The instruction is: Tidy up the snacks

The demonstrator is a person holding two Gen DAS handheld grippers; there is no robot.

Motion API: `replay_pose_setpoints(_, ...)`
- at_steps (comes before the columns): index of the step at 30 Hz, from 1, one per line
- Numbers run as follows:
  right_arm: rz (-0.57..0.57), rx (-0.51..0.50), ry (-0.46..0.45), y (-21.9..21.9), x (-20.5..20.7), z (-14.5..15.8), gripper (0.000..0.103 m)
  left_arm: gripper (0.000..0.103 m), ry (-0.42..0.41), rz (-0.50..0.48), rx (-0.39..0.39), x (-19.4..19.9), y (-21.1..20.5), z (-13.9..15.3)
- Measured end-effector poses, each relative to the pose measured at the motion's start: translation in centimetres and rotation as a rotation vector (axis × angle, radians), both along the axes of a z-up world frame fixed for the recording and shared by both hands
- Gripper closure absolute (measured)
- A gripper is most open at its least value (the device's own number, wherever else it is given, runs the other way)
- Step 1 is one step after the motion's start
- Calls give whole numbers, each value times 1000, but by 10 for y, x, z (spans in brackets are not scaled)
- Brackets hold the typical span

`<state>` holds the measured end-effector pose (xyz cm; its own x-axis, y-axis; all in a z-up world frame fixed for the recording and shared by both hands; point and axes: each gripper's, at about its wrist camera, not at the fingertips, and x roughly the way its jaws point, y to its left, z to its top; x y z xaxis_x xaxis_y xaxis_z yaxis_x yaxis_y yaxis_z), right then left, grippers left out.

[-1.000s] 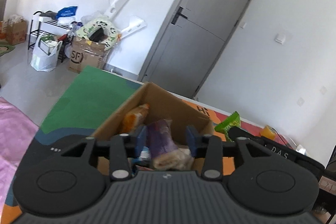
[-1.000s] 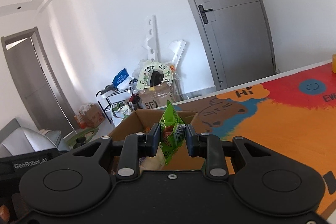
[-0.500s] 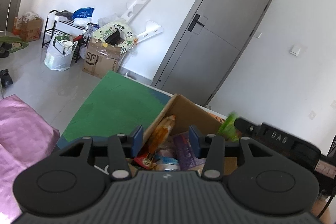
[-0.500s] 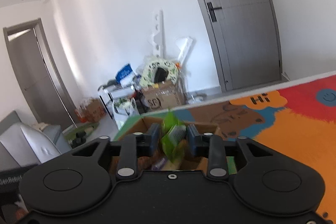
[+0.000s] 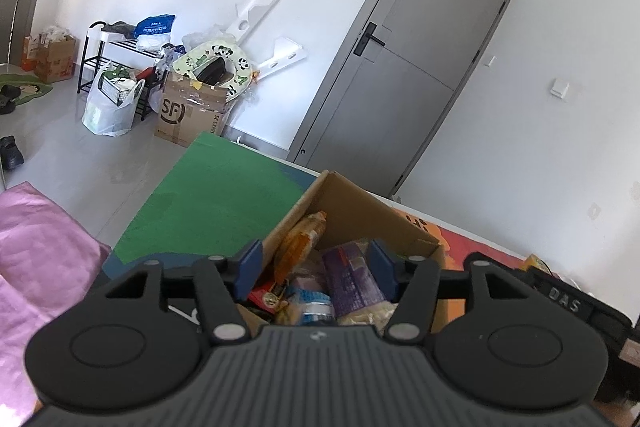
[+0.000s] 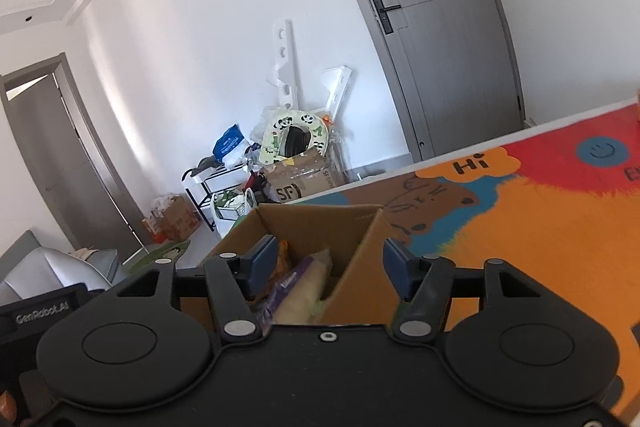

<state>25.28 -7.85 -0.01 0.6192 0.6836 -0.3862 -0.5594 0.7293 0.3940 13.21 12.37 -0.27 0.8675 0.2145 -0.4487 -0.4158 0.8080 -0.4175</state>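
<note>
Right up close, the left gripper (image 5: 316, 267) hangs over the open cardboard box (image 5: 362, 205), its jaws opening with nothing pinched between the blue pads. Below them the snacks lie heaped inside the box: a purple packet (image 5: 350, 277), an orange bag (image 5: 300, 247) leaning on the left wall, and a red wrapper (image 5: 266, 297). The right gripper (image 6: 330, 267) also points at the box (image 6: 320, 223), jaws opening and empty, with a pale packet (image 6: 308, 287) visible inside. The box sits on a colourful mat (image 6: 540, 227). Farther off, a grey door (image 5: 404, 75) and a taped carton (image 5: 188, 115) stand against the white wall.
</note>
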Motion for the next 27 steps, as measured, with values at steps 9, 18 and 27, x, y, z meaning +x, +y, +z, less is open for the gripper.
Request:
replay_pose_setpoints(9,-60,7,-1,-47,-16,0,35,27,3,-41,38,4,-29,6)
replay_pose_setpoints(18,-119,3,-2,-88,-32,0,17,18,46,-92,95,5,-55,11)
replay_pose_setpoints(27,-158,-7,-9,-120,-43,3,1,13,75,-133,141,1,-82,13)
